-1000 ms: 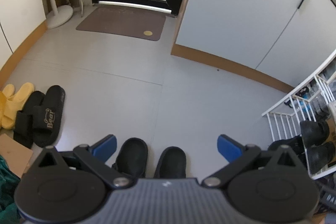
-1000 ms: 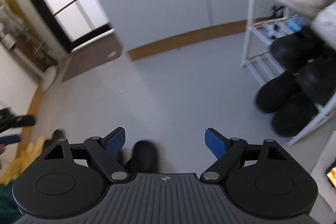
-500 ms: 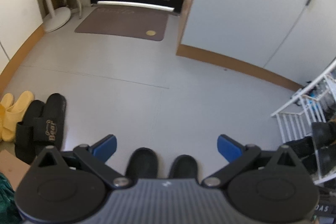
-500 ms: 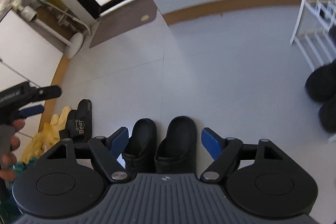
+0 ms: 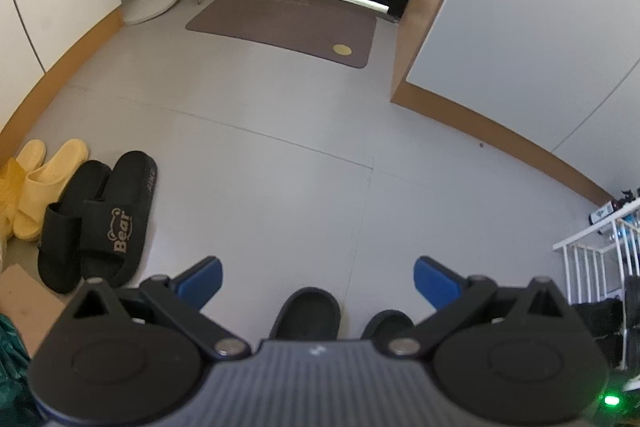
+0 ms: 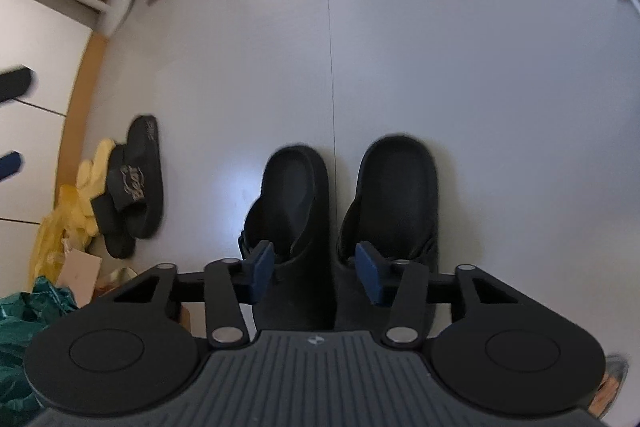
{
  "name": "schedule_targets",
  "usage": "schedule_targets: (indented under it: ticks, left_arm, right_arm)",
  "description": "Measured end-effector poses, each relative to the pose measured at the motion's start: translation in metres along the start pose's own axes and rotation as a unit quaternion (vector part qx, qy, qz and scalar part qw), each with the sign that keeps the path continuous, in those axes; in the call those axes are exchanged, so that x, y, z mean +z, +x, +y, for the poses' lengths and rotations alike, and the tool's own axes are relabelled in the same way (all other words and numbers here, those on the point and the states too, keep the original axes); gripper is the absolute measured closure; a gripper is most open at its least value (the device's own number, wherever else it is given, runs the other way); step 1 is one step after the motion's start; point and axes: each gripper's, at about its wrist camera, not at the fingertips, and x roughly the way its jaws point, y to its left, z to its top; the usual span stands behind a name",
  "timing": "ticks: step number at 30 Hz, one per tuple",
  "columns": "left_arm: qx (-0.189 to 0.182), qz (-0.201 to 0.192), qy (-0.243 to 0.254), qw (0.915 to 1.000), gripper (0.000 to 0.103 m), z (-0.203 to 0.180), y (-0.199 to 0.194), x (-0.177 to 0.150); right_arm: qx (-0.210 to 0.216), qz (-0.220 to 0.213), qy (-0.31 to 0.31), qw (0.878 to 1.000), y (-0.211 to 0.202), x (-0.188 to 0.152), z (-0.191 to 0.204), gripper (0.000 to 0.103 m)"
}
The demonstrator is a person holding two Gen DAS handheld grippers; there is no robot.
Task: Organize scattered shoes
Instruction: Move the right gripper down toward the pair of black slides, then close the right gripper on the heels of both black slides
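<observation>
Two black clogs stand side by side on the grey floor, the left clog [image 6: 292, 211] and the right clog [image 6: 394, 199]. My right gripper [image 6: 316, 273] points steeply down over them, its jaws closing. One blue pad [image 6: 260, 269] sits in the left clog's mouth and the other in the right clog's, with the clogs' inner sides between them. I see no firm press. In the left wrist view only the far ends of the clogs [image 5: 306, 311] show, below my left gripper [image 5: 318, 283], which is open and holds nothing.
Black "Bear" slides [image 5: 104, 223] and yellow slippers [image 5: 44, 179] lie together at the left wall, beside cardboard [image 5: 24, 291] and a green bag [image 6: 24, 311]. A white shoe rack [image 5: 592, 255] stands on the right. A brown doormat [image 5: 288, 19] and a fan base [image 5: 150, 1] are by the door.
My right gripper has dropped and tipped down onto the clogs, and its jaws have narrowed from wide to close around them. The left gripper drifted, so the clogs sit lower in its view.
</observation>
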Motion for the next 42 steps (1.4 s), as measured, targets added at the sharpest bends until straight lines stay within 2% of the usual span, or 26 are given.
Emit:
schedule_targets:
  ticks: [10, 15, 20, 24, 26, 28, 31, 34, 38, 42]
  left_arm:
    - [-0.032, -0.016, -0.028, 0.9990, 0.000, 0.025, -0.013, 0.009]
    - [-0.035, -0.019, -0.042, 0.9983, 0.000, 0.040, -0.012, 0.012]
    - [-0.010, -0.009, -0.058, 0.9982, 0.000, 0.054, 0.002, 0.015]
    - [0.033, 0.004, -0.007, 0.9994, 0.000, 0.053, 0.014, 0.009]
    - [0.043, 0.010, 0.012, 0.9989, 0.000, 0.052, 0.017, 0.006]
    - [0.056, 0.035, 0.047, 0.9967, 0.000, 0.054, 0.029, -0.001]
    - [0.060, 0.059, 0.066, 0.9943, 0.000, 0.061, 0.038, -0.008]
    - [0.061, 0.057, 0.071, 0.9939, 0.000, 0.067, 0.035, -0.010]
    - [0.060, 0.057, 0.065, 0.9945, 0.000, 0.073, 0.035, -0.010]
    - [0.061, 0.072, 0.077, 0.9926, 0.000, 0.072, 0.040, -0.013]
  right_arm:
    - [-0.039, 0.076, 0.015, 0.996, 0.076, 0.020, 0.018, 0.061]
    - [-0.055, 0.109, 0.013, 0.992, 0.106, 0.029, 0.023, 0.061]
    - [-0.074, 0.129, 0.018, 0.989, 0.126, 0.032, 0.024, 0.060]
    - [-0.080, 0.133, 0.028, 0.987, 0.136, 0.035, 0.021, 0.053]
    - [-0.077, 0.134, 0.029, 0.988, 0.139, 0.036, 0.024, 0.052]
    - [-0.075, 0.135, 0.029, 0.988, 0.143, 0.037, 0.027, 0.051]
    - [-0.078, 0.139, 0.024, 0.987, 0.152, 0.036, 0.030, 0.047]
    - [-0.082, 0.142, 0.019, 0.986, 0.154, 0.039, 0.036, 0.042]
    - [-0.117, 0.157, -0.015, 0.981, 0.155, 0.041, 0.045, 0.042]
    - [-0.136, 0.171, -0.023, 0.976, 0.156, 0.042, 0.042, 0.042]
